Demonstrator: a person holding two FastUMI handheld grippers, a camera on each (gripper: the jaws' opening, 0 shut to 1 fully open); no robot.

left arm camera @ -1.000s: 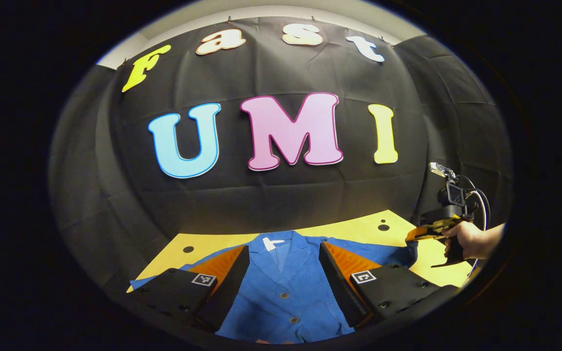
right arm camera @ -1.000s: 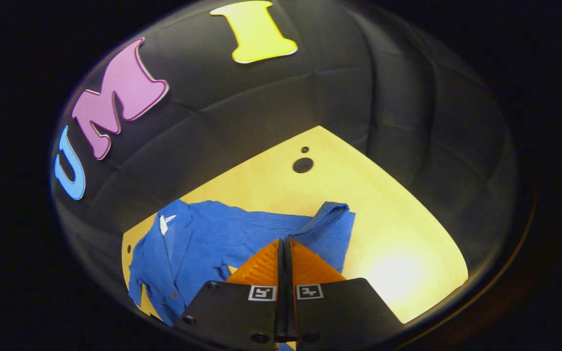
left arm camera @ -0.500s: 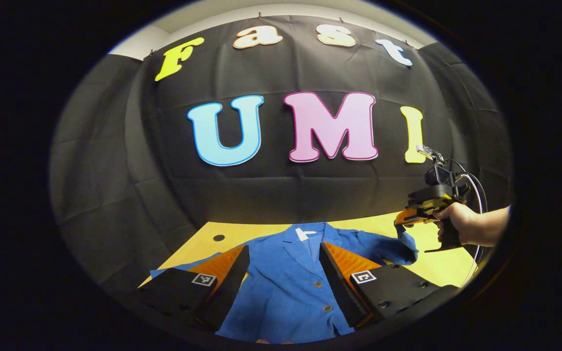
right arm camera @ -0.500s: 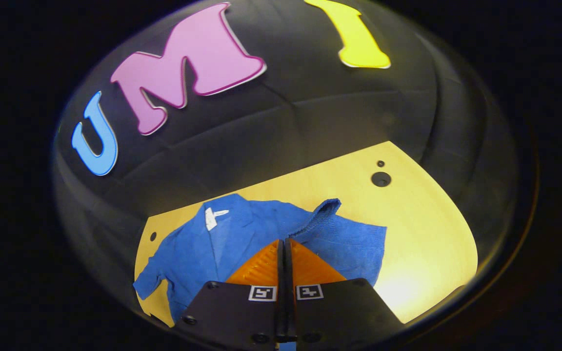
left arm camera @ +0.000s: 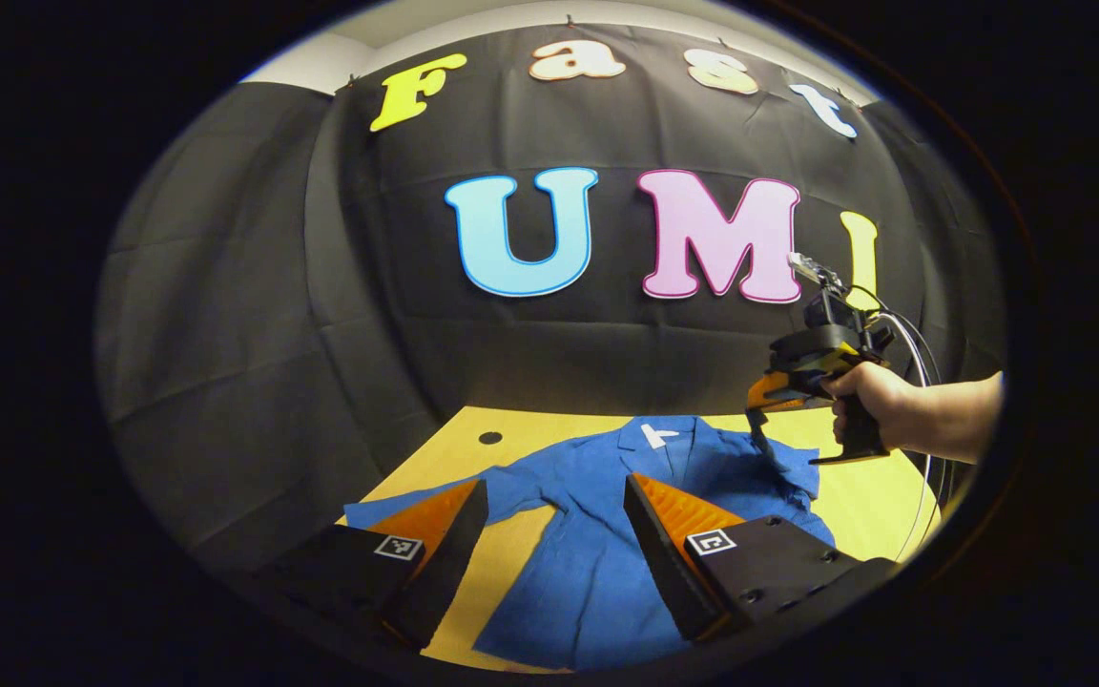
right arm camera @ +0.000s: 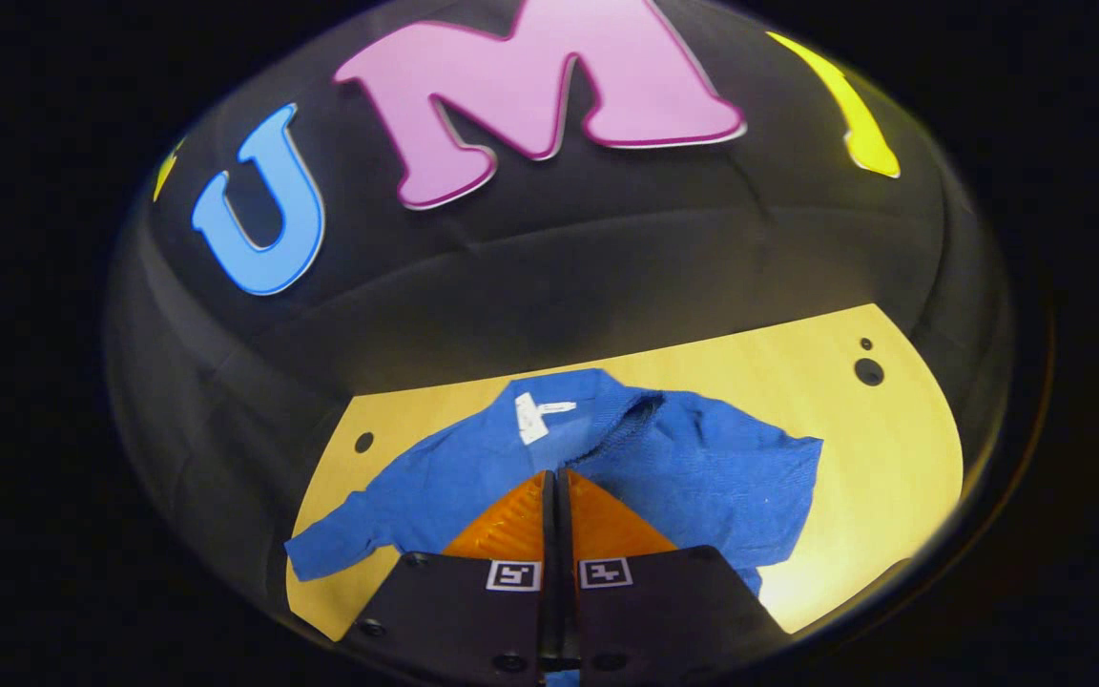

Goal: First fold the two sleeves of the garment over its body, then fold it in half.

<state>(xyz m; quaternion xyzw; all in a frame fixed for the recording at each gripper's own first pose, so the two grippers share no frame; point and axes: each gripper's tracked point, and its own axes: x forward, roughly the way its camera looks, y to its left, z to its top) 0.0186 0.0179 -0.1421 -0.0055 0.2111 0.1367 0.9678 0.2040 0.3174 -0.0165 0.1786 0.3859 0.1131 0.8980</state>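
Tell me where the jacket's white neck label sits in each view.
Left gripper view: the label is right of centre, low, at the jacket collar, above the left gripper.
Right gripper view: the label is just left of centre, above the right gripper.
Shared landmark: the table's black hole, left of the label.

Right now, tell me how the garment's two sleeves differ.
Pose: the left sleeve lies flat, stretched out on the table. The right sleeve is lifted at the cuff and bent in toward the body of the garment.
Grip: the right sleeve's cuff is pinched in the shut jaws of the right gripper. Nothing holds the left sleeve.
Shared: both are the same blue cloth.
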